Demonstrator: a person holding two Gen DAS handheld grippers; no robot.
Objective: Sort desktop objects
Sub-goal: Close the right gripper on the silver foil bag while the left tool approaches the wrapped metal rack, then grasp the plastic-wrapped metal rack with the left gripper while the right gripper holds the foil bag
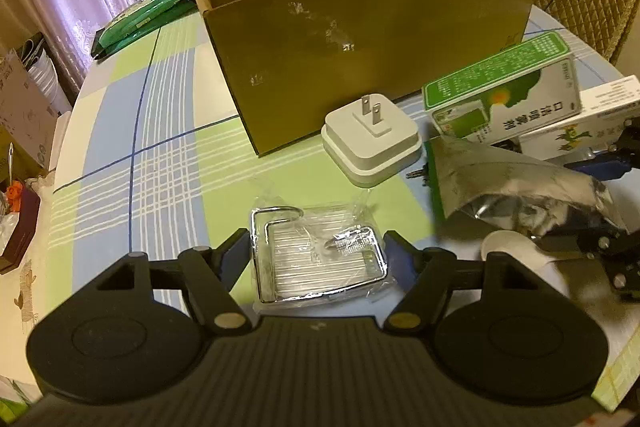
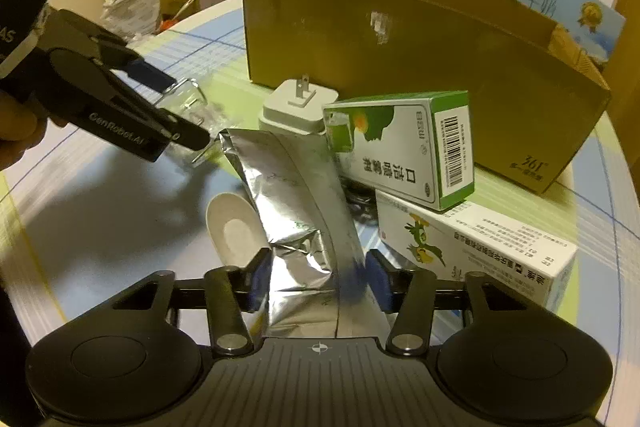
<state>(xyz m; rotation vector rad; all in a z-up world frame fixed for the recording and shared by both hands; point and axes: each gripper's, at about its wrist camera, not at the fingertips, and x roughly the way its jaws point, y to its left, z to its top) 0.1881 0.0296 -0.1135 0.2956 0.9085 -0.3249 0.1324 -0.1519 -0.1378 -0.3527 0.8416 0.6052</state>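
Sitting right between the left gripper's [image 1: 316, 255] two blue-padded fingers is a chrome wire rack in a clear plastic wrap [image 1: 320, 259], lying flat on the checked tablecloth [image 1: 168, 163]. The fingers are flanking its two short sides, touching or very nearly so, and honestly I can't tell whether they're pinching it yet or just bracketing it. Its long axis is running straight ahead from the gripper, with the wire loop at the far end pointing toward the cardboard box [image 1: 360, 39].

Over on the right, the right gripper [image 2: 316, 275] is looking clamped on a crinkled silver foil pouch [image 2: 296, 211], which is standing up out of the jaws and leaning a bit left, its top edge far out in front. So each hand is already lined up on its own item, and the left one is obviously the nearer one for the rack.

Going outward from the left gripper: a white plug adapter [image 1: 370, 139] is lying prongs-up just ahead and slightly right, and the open box is sitting directly beyond it. Off to the right, a green medicine box [image 1: 504, 95] is leaning on top of a white one [image 1: 580, 123]. A white spoon [image 2: 234, 231] is lying just left of the pouch.

My guess is the rack is going up and forward over the adapter into the box, so that adapter is the thing to clear.
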